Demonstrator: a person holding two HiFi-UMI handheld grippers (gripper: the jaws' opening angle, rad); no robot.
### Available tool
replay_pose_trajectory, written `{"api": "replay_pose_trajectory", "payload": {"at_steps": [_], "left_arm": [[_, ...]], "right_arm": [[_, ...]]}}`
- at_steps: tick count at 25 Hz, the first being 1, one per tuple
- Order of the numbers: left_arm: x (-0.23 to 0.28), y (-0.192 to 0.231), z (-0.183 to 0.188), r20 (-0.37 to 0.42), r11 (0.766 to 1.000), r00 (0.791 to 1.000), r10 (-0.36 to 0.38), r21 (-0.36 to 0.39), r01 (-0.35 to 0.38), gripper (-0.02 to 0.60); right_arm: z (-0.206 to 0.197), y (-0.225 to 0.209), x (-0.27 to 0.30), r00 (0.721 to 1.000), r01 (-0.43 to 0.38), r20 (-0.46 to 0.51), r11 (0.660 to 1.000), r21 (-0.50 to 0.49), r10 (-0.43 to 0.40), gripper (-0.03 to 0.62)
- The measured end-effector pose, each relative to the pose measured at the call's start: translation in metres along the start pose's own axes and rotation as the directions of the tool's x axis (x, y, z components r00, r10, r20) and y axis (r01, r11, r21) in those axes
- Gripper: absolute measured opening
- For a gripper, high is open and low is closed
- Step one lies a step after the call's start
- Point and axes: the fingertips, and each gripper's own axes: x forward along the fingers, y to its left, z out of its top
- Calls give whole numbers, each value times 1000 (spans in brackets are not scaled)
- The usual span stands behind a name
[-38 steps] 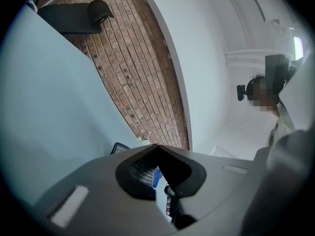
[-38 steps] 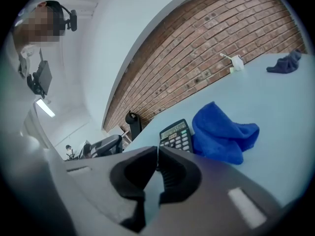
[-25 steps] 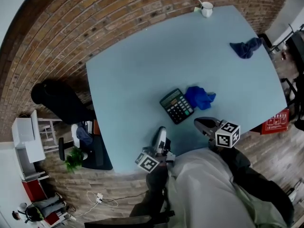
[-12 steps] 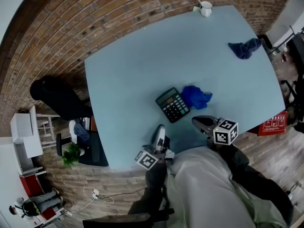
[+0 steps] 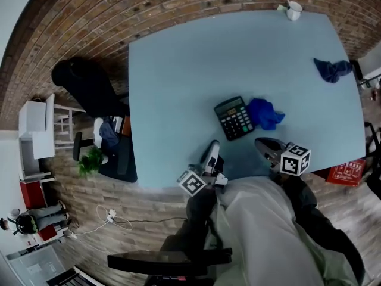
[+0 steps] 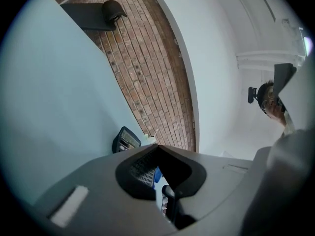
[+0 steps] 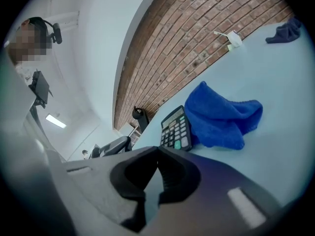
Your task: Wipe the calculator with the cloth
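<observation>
**Both grippers closed and empty, short of the calculator**

At the near table edge, the left gripper (image 5: 212, 149) sits with its jaws pressed together and nothing between them. It lies over the table's (image 5: 178, 70) near edge and points towards the middle of the top. The right gripper (image 7: 157, 149) is just to its right, also closed on nothing, with its tip tilted slightly down towards the tabletop. Neither touches anything on the table.

Just beyond the two tips lies the calculator (image 5: 234, 118), flat on the pale blue top with its keys up and turned at an angle to the table edges. It is nearer the near edge than the far one. The cloth (image 5: 265, 113), bright blue and crumpled, lies against the calculator's right side.

Farther off, near the table's right edge, lies a second cloth (image 5: 332, 70), darker blue and bunched up. At the far right corner stands a white cup (image 5: 293, 10) with something thin sticking out of it.

Beyond the table's left side, a black chair (image 5: 89, 88) stands on a brick floor (image 5: 71, 16).
</observation>
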Motion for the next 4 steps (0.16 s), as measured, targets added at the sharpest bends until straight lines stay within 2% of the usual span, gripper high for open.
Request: {"api": "replay_pose_trajectory", "payload": {"at_steps": [4], "left_arm": [[-7,11,4,3,1000,1000,24,-19,-24,3]], "right_arm": [[-4,3,7,1000,-6,-9,1000,17,6,3]]}}
